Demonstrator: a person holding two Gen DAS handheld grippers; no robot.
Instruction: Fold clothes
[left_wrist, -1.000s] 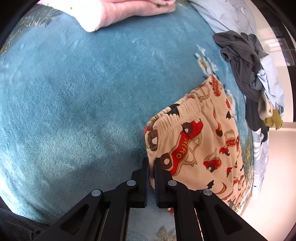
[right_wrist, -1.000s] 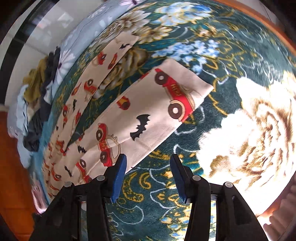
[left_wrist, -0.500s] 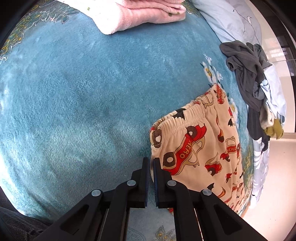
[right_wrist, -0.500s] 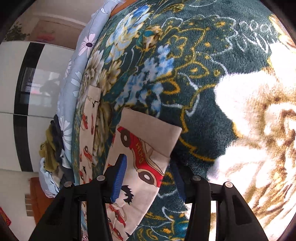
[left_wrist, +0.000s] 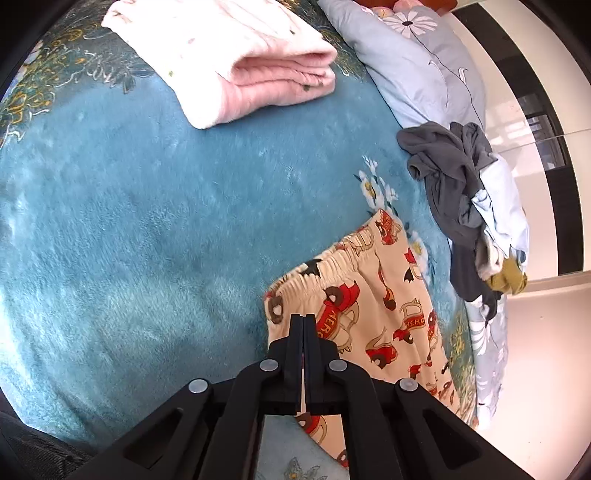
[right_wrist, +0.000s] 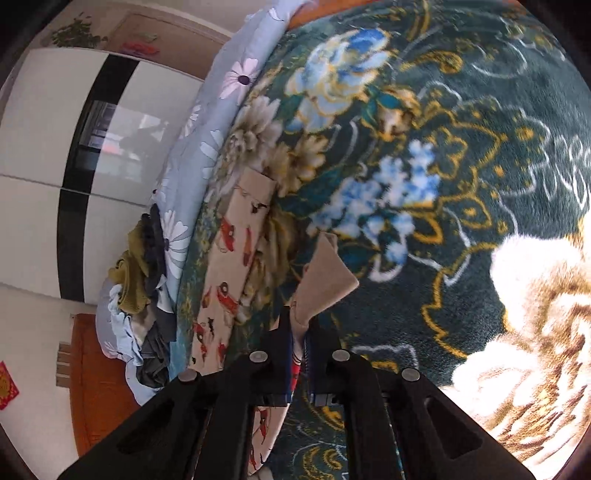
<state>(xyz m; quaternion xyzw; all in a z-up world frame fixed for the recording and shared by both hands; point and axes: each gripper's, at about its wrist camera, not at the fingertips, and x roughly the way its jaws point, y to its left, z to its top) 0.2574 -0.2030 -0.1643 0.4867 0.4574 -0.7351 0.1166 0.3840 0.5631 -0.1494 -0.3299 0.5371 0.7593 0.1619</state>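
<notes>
Beige pyjama trousers (left_wrist: 373, 314) printed with red cars and black bats lie on the blue floral blanket (left_wrist: 129, 229). My left gripper (left_wrist: 303, 321) is shut on the near corner of their elastic waistband. In the right wrist view my right gripper (right_wrist: 301, 325) is shut on the hem of one trouser leg (right_wrist: 325, 280), which stands up folded between the fingers. The other leg (right_wrist: 232, 266) lies flat to the left.
A folded pink garment (left_wrist: 236, 62) lies at the far side of the blanket. A heap of unfolded dark, pale blue and olive clothes (left_wrist: 465, 203) sits at the bed's edge, also in the right wrist view (right_wrist: 144, 280). A grey floral pillow (left_wrist: 417, 62) is beyond.
My right gripper closed on the trouser leg hem and lifted it. My left gripper stayed shut on the waistband and tilted, bringing the pink garment into view.
</notes>
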